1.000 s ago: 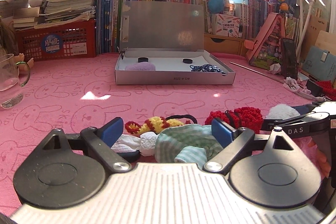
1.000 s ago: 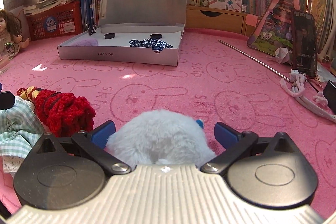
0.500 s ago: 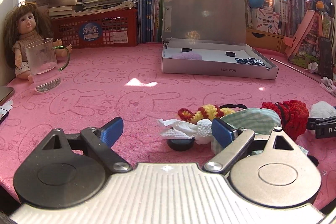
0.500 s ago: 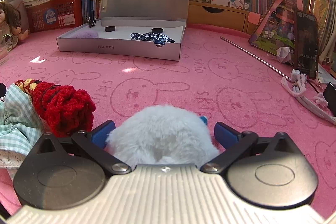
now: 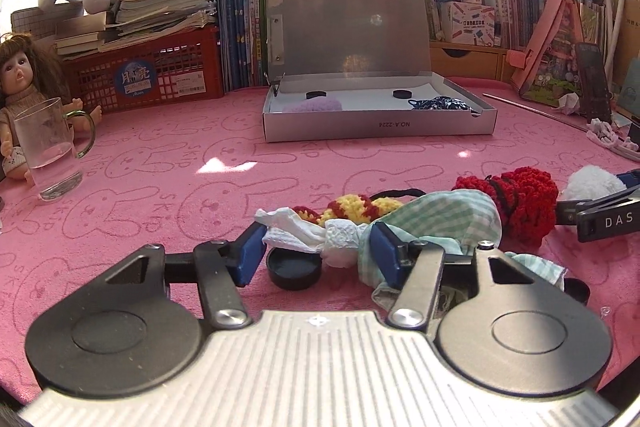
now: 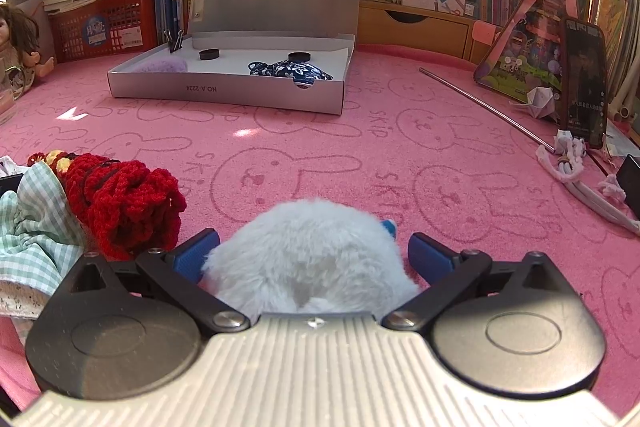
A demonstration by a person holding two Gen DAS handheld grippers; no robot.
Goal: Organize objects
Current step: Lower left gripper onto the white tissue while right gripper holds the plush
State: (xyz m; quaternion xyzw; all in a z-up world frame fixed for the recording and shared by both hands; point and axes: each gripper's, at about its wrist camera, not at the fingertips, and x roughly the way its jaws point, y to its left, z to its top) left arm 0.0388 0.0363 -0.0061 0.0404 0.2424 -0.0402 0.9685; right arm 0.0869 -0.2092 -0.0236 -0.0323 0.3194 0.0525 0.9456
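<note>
Jaws of both grippers spread: right gripper (image 6: 312,251) around white pompom (image 6: 308,259).

The pink worktop (image 6: 320,147) lies bare up to the silver box (image 6: 228,91); a red yarn pile (image 6: 124,203) sits left.

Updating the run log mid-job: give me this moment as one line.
left gripper: open around white lace scrunchie | right gripper: open around white fluffy ball | grey box: lid up
</note>
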